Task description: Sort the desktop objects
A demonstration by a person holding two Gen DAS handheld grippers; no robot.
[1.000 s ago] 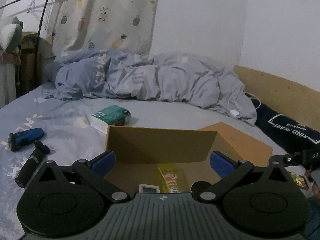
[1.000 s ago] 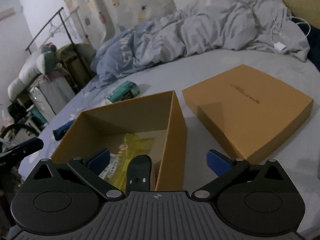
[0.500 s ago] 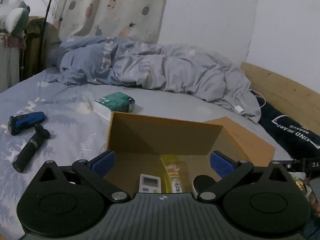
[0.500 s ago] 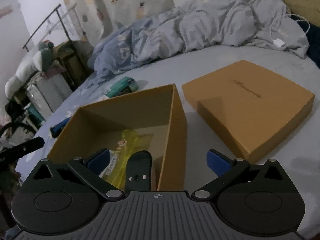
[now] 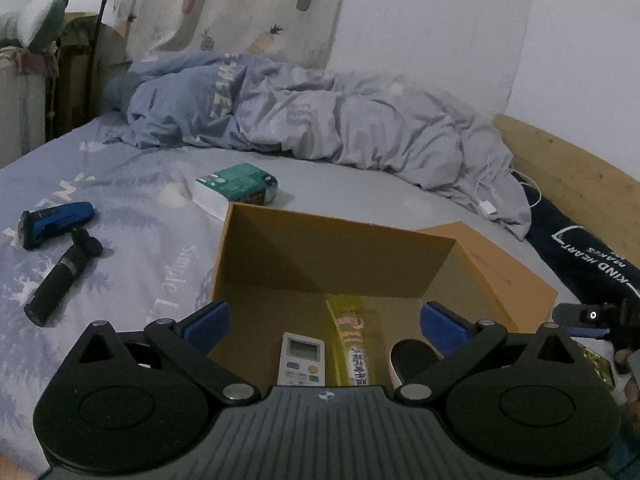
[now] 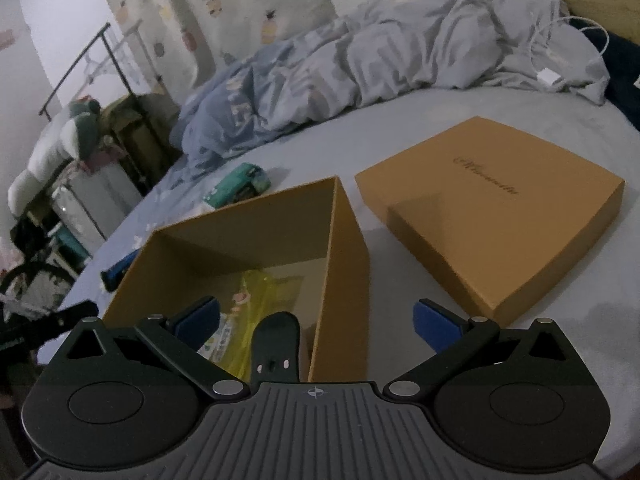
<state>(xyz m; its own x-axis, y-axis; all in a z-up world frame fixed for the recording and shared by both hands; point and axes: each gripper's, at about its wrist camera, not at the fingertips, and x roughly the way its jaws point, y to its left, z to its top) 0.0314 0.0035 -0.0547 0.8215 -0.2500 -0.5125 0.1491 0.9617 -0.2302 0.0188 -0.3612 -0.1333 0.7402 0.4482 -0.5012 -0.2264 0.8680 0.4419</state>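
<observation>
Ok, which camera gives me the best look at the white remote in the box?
Left wrist: the white remote lies face up on the box floor, screen and buttons visible. The right wrist view shows none of it; its gripper linkage blocks that corner.

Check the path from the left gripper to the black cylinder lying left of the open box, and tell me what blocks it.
Nothing visible blocks it. The left gripper is open over the box; the black cylinder lies exposed on the bedsheet, beside the blue shaver.

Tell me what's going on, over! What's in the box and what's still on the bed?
Both grippers open, empty. Box holds remote, yellow packet. Shaver, black tool, green pack outside. Nothing blocking.
</observation>
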